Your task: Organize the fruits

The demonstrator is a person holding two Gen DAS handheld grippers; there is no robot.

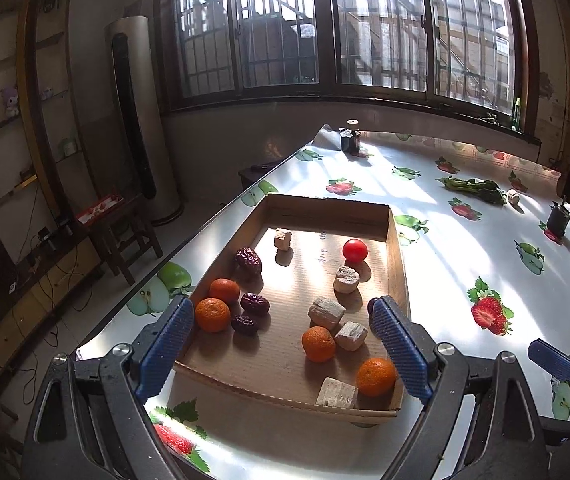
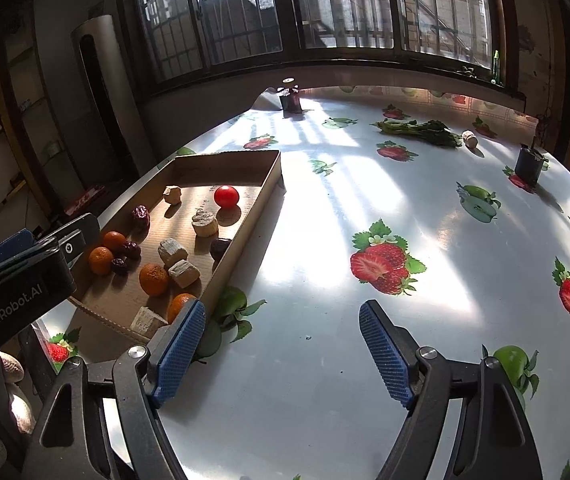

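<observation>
A shallow cardboard tray (image 1: 325, 202) (image 2: 245, 216) lies on the fruit-print tablecloth. In it are several mandarins (image 1: 212, 314) (image 2: 154, 279), three wrinkled red dates (image 1: 255, 303) along its left side, one red tomato (image 1: 355, 250) (image 2: 226, 196) and several beige chunks (image 1: 326, 313). Another dark date (image 2: 220, 248) lies against the tray's right wall. My left gripper (image 1: 281, 320) hovers open over the tray's near half, nothing between its blue pads. My right gripper (image 2: 283, 312) is open over bare tablecloth, just right of the tray's near corner, and holds nothing.
A bunch of leafy greens (image 1: 473, 190) (image 2: 417, 130) lies at the far right. A dark jar (image 1: 349, 140) stands at the far edge and a small dark container (image 1: 559, 218) at the right. The table's left edge drops to the floor beside a wooden stool (image 1: 125, 232).
</observation>
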